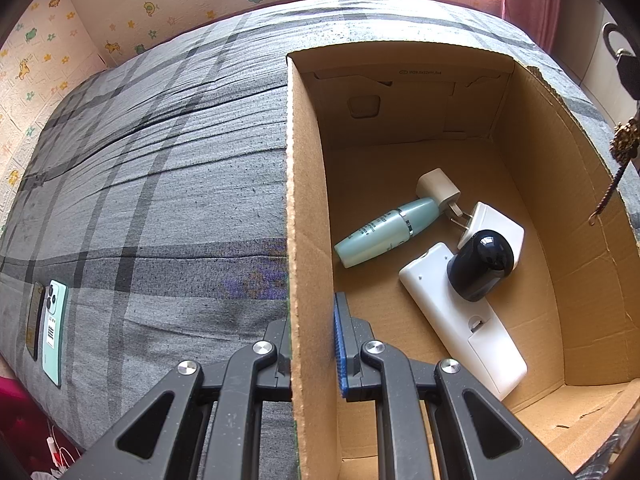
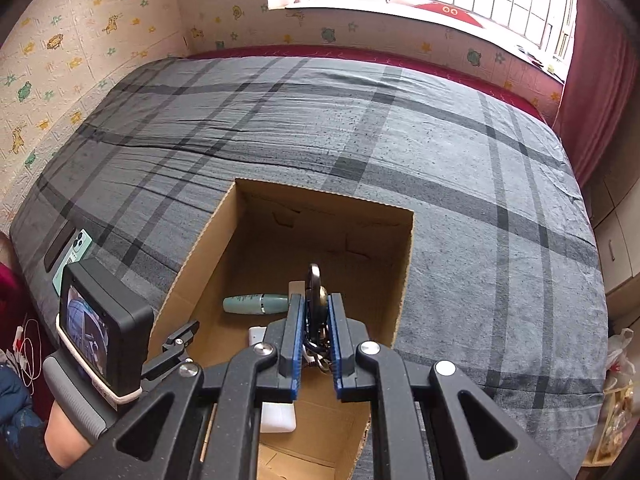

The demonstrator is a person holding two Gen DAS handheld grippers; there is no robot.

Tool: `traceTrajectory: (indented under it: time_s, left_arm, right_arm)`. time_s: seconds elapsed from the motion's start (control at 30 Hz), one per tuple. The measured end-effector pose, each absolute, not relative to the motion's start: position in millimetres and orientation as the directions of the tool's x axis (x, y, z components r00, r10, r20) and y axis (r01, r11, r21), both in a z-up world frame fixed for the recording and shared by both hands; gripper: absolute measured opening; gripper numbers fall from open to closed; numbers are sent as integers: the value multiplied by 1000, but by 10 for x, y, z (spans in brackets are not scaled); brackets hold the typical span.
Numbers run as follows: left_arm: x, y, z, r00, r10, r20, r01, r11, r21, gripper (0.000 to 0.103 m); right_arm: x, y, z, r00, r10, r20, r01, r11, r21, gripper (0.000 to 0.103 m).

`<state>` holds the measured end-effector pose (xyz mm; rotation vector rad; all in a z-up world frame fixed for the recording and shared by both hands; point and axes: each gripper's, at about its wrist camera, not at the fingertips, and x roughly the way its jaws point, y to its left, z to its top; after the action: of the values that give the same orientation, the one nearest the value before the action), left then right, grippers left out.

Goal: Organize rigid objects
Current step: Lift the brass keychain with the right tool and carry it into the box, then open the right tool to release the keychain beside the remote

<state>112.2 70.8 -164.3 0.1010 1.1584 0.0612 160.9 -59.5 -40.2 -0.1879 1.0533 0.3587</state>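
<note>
Both wrist cameras look steeply down into the cardboard box [image 1: 308, 216] [image 2: 404, 280], left one nearer.

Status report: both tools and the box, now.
Left tool clamped on cardboard box wall. Right tool shut on key bunch, above box. Nothing in the way.

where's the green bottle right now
Left wrist view: the green bottle lies on the cardboard box floor near its left wall, beside the beige charger.
</note>
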Motion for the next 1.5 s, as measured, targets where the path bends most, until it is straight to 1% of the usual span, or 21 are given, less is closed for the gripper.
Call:
traceTrajectory:
  time_s: [0.5, 0.83, 1.17, 1.43, 1.5]
  left_arm:
    - [1124, 723, -1643, 401, 94, -911, 4, 995, 104, 14]
    - [1127, 718, -1641, 401, 97, -911, 5, 994, 108, 15]
    - [1124, 708, -1647, 401, 101, -910, 7, 994, 113, 15]
    - [1121, 702, -1651, 401, 101, -910, 8, 993, 114, 15]
    - [1120, 704, -1647, 401, 102, -910, 8, 993, 115, 15]
  right_arm:
    - [1649, -335, -1206, 296, 169, -940, -407, 913, 36, 11]
    - [1597, -258, -1571, 228, 141, -964, -415, 909, 35, 11]
    - [1622, -265, -1654, 212, 144, -967, -408, 912, 46, 11]
    - [1637, -327, -1591, 210, 173, -962, -419, 905, 71, 13]
    - [1636, -322, -1553, 218, 175, -960, -425, 903, 68, 18]
